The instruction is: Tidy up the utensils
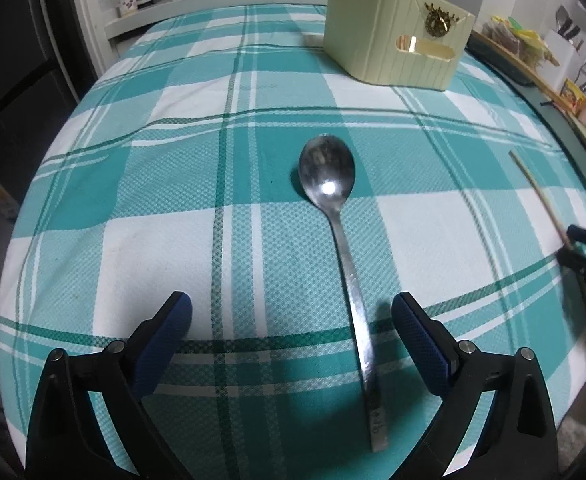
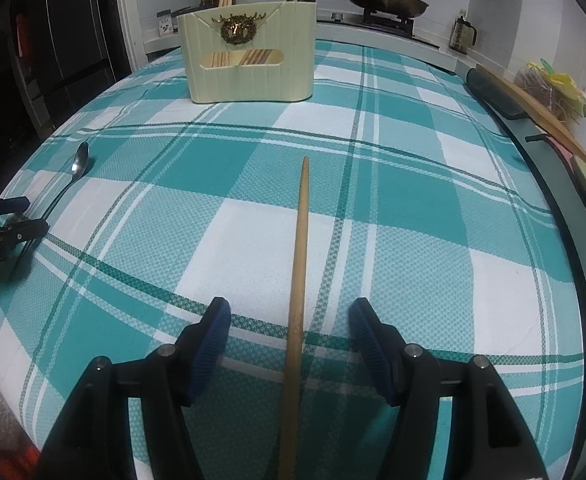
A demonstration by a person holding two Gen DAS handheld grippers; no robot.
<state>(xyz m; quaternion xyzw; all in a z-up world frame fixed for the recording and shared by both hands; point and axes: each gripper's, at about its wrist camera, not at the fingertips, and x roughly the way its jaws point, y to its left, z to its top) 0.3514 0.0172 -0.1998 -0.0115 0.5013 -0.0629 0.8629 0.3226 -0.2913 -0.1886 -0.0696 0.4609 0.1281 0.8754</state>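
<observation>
Your left gripper (image 1: 291,312) sits at the bottom of its own view with its blue-padded jaws spread apart and nothing pinched; the handle of the long stainless-steel spoon (image 1: 343,248) runs up between them, nearer the right-hand pad but clear of both, and its bowl lies face up at the centre of the frame; the spoon rests flat on the teal-and-white checked tablecloth (image 1: 153,160); towards the upper right of that frame stands the cream ribbed plastic utensil holder (image 1: 377,40) with a gold antlered ornament on its front and wooden sticks rising out of it.

Your right gripper (image 2: 291,316) likewise fills the bottom of its view, jaws released and standing wide; the slim wooden chopstick (image 2: 299,256) lies flat on the cloth between the pads, touching neither, and points up the middle of the frame; the holder stands in the upper left-centre of this view, well apart from the chopstick's tip; at the top right, beyond the table, a dark lidded frying pan (image 2: 385,0) sits on a stove.
</observation>
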